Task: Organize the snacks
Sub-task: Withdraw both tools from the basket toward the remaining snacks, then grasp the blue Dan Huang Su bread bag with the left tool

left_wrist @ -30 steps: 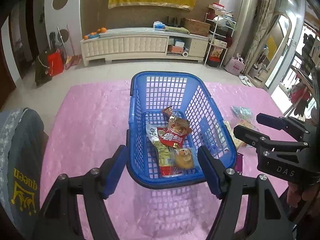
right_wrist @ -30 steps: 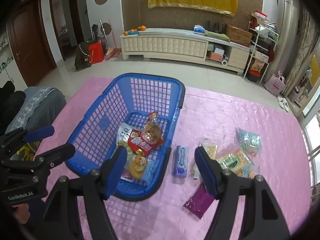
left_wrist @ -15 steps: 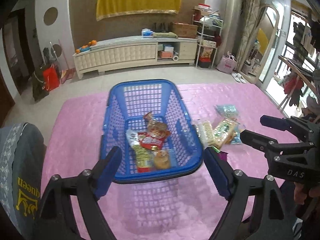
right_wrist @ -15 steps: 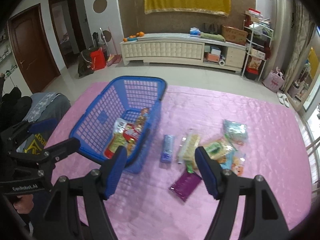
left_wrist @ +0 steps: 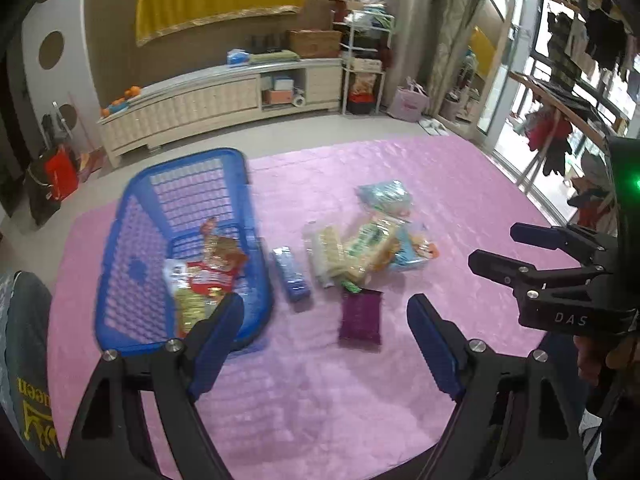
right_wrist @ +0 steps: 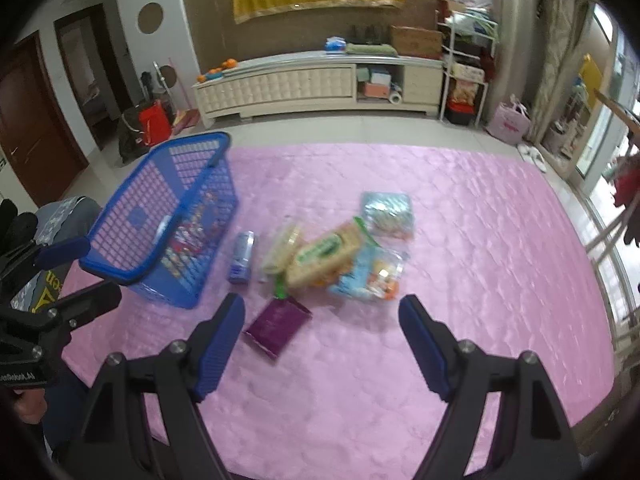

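Note:
A blue mesh basket [left_wrist: 120, 240] [right_wrist: 160, 160] stands on the left of the pink cloth [left_wrist: 320, 400] and holds several snack packets [left_wrist: 208, 272]. Loose on the cloth to its right lie a small blue packet [left_wrist: 292, 276] [right_wrist: 242, 256], a purple packet [left_wrist: 360, 316] [right_wrist: 278, 324], a pile of cracker packs [left_wrist: 360, 244] [right_wrist: 324, 252] and a pale blue bag [left_wrist: 384, 196] [right_wrist: 386, 210]. My left gripper [left_wrist: 322, 312] hangs open above the cloth just before the purple packet. My right gripper [right_wrist: 322, 308] hovers near the pile, its jaws opening with nothing between them.
A long white cabinet [right_wrist: 280, 84] and a wire shelf rack [right_wrist: 468, 60] line the far wall beyond the cloth's edge. A grey sleeve with yellow print [left_wrist: 24, 360] lies at the left. A clothes rack [left_wrist: 560, 120] stands at the right by the window.
Both grippers have moved right, from over the basket to in front of the loose snacks. Both stand wider open than before. Nothing was picked up.

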Demonstrator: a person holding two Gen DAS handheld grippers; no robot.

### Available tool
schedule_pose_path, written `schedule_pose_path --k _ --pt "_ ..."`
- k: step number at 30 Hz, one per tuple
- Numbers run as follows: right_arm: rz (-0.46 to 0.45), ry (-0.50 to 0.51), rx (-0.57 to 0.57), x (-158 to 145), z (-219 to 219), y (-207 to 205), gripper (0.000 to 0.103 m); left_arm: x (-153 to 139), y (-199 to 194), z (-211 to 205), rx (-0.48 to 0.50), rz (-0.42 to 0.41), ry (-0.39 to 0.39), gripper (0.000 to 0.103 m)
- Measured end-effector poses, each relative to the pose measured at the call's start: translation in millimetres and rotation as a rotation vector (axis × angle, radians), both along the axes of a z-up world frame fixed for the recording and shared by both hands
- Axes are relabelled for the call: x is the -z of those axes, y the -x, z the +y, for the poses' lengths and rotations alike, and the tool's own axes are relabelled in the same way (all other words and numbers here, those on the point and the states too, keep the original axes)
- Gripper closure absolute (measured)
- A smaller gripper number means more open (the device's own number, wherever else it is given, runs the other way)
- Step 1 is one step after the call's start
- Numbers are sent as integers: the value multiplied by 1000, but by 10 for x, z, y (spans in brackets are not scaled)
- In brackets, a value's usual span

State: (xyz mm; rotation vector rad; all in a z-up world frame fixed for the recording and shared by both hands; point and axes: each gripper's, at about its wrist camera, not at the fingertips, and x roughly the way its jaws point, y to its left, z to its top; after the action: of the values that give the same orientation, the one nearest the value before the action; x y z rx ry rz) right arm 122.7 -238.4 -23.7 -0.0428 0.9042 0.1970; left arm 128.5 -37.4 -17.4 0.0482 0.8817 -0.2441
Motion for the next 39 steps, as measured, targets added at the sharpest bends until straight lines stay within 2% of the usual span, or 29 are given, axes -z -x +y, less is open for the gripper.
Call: schedule_pose_path --k 12,23,32,35,39 --pt "55 -35 90 297 -768 -2 20 453 -272 -657 53 111 -23 21" --pt "141 -70 149 683 -1144 -227 20 699 -621 -887 56 165 -76 21" --pt "160 -67 140 865 -1203 -500 20 939 -911 -1119 85 254 -38 21" --pt "130 -28 176 885 -1338 -569 20 1095 -999 -1247 88 300 -11 21" --pt "141 -49 178 962 -1448 -653 20 1287 -1115 -1367 58 342 33 21"
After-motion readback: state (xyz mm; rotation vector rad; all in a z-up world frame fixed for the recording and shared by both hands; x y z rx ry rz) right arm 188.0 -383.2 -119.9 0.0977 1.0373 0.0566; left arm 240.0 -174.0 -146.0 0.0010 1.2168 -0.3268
